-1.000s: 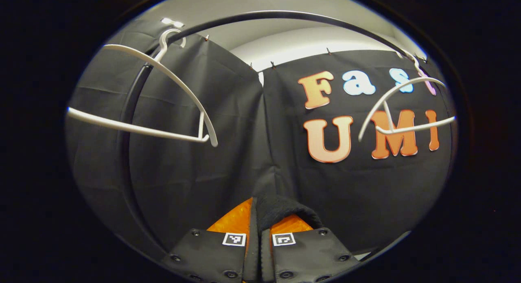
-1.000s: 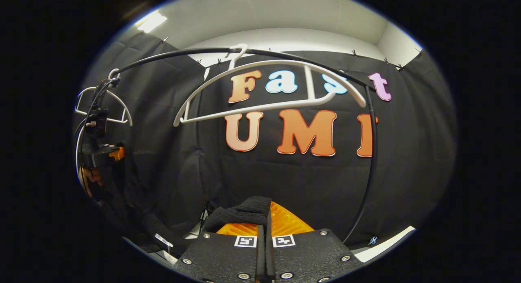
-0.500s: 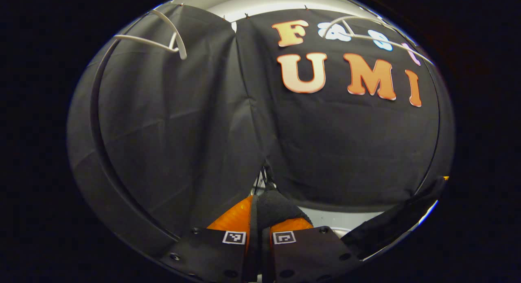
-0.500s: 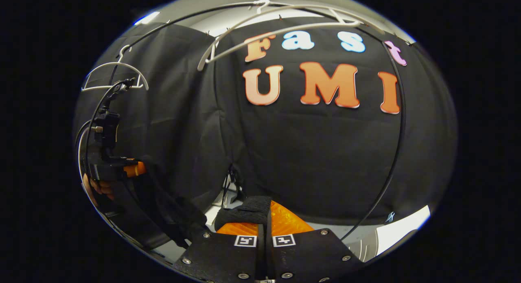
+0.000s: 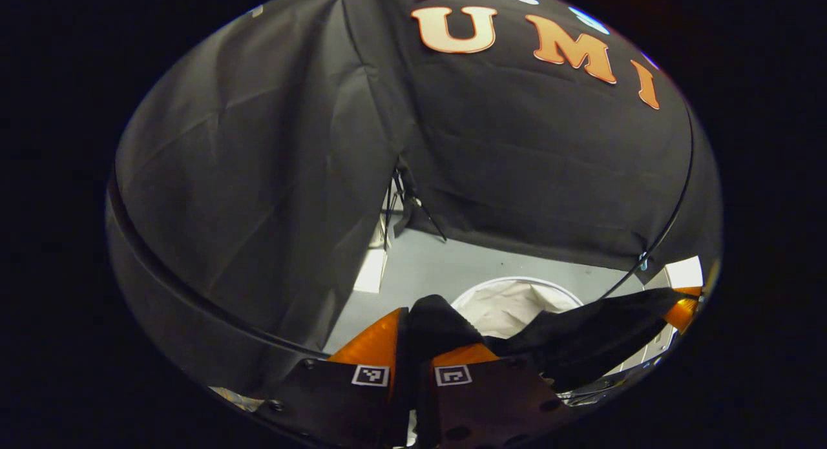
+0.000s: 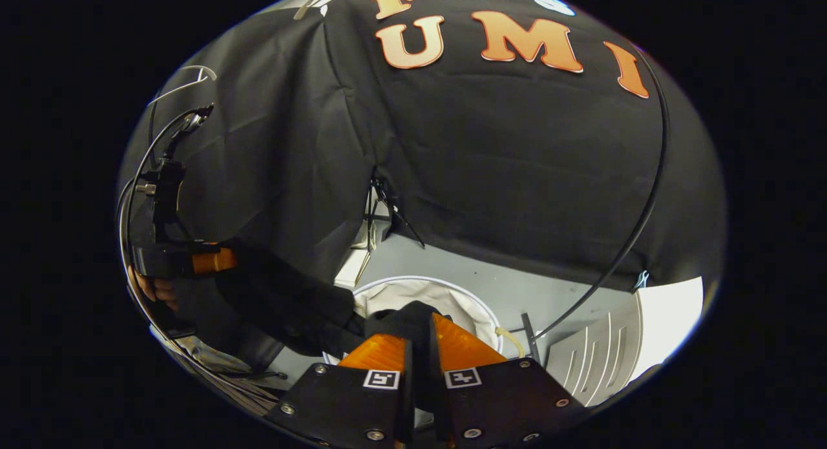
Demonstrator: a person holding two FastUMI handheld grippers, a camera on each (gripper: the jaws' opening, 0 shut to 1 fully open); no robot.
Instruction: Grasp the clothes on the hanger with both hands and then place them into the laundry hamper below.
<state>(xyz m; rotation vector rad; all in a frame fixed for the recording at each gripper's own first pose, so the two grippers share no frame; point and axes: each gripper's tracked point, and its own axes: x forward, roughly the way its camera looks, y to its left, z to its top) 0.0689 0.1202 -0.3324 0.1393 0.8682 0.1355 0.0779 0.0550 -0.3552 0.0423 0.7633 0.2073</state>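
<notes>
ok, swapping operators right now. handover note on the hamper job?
Left gripper: shut on one end of the black garment.
Right gripper: shut on the other end.
Garment: off the hanger, stretched between both grippers, hanging above the white-lined hamper on the grey floor.
Done: grasp with both, pull-off, most of the descent.
Left: lower over the hamper opening, open both grippers, check that the garment lands inside.
</notes>
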